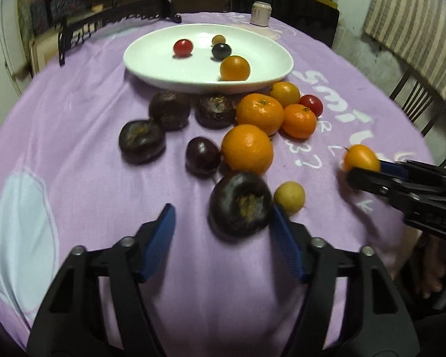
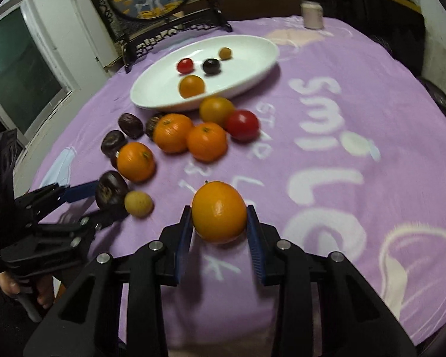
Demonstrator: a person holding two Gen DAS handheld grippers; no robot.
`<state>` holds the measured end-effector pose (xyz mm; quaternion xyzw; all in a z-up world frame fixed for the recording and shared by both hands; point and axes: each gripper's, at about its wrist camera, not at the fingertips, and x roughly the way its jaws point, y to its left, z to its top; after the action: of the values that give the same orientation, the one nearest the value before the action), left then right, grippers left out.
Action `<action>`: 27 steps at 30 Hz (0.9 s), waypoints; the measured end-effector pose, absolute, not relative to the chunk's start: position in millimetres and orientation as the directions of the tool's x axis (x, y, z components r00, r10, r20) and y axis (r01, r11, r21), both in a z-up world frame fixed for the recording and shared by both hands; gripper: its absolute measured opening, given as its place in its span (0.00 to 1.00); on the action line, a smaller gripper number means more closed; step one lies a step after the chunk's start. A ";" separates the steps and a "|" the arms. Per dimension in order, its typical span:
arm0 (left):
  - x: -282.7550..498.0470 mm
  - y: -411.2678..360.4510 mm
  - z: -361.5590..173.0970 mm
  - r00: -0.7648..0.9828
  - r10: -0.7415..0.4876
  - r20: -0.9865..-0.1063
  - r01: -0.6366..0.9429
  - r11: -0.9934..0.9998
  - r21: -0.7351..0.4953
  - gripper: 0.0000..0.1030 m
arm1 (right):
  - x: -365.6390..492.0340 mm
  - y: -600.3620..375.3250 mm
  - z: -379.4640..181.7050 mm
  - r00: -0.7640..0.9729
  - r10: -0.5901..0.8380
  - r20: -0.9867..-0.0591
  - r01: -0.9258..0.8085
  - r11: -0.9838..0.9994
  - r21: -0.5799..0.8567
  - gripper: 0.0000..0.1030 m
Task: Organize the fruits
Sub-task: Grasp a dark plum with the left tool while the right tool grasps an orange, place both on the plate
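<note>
A round table draped in a purple cloth [image 2: 327,148] holds scattered fruit, with a white oval plate [image 1: 163,68] at the far side.

The right gripper [image 2: 220,226] has its blue pads against both sides of a small orange-yellow fruit [image 2: 219,211], near the table's right edge; it appears gripped, though whether it is lifted off the cloth cannot be told. The left gripper [image 1: 223,223] is spread wide around a large dark wrinkled fruit [image 1: 240,203], which touches the right-hand pad while the left-hand pad stands well apart.

Likely step: carrying fruit to the plate. To do it well, centre the dark fruit between the left pads before closing, and close gently, since its skin looks soft and sunken. The pale yellow fruit [image 1: 289,197] sits just beside it and could be knocked away. The right gripper should hold level and lower its round fruit into a bare part of the plate so it does not roll.

Counts, largest to smallest:
- Dark wrinkled fruits on the cloth: five.
- Mandarins [image 1: 260,113]: three.
- Orange-yellow fruits: three, one on the plate, one beside it, one gripped.
- Red cherry tomatoes: two, one on the plate.
- Pale yellow fruits: two, one on the plate.
- Small dark round fruit [image 1: 221,51] on the plate: one.
</note>
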<state>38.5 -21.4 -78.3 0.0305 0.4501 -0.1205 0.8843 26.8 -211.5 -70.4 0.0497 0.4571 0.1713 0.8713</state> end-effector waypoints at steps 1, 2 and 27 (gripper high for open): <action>41.2 -27.2 -78.8 0.576 -0.172 -0.799 0.242 0.970 -0.035 0.56 | 26.1 -213.5 -71.4 0.522 0.348 -0.779 -0.250 0.935 0.250 0.35; 43.1 -30.3 -78.9 0.585 -0.161 -0.795 0.238 0.971 -0.021 0.49 | 25.2 -215.0 -72.0 0.520 0.354 -0.777 -0.249 0.933 0.259 0.35; 50.3 -2.5 -29.5 0.601 -0.297 -0.742 0.272 0.949 -0.160 0.40 | 38.5 -201.0 -41.9 0.543 0.394 -0.742 -0.311 0.915 0.258 0.35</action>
<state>50.3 -2.5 -29.5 -0.0149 0.4174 -0.1592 0.8946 38.5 -201.0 -41.9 0.0478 0.4337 0.2011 0.8770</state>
